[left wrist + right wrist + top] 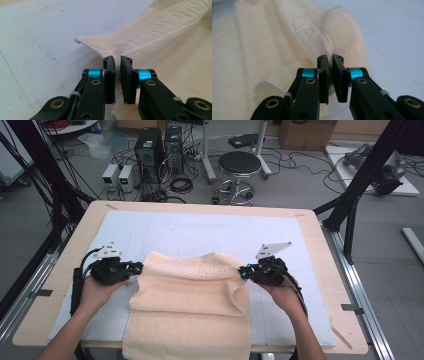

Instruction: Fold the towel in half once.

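Lying folded on the white mat (200, 232) of the surface, a cream towel (192, 292) is pinched at its far fold: one corner by the left gripper (117, 66), the opposite corner by the right gripper (330, 63), jaws narrowed on cloth.

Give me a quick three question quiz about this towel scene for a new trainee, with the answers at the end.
1. True or false: the left claw and the right claw each pinch an edge of the cream towel.
2. What does the towel lie on? A) a white mat on the wooden table B) bare floor C) a black stool
3. Fill in: the near end of the towel hangs over the table's ____ edge.

Key: 1 true; 2 A; 3 front (the person's side).
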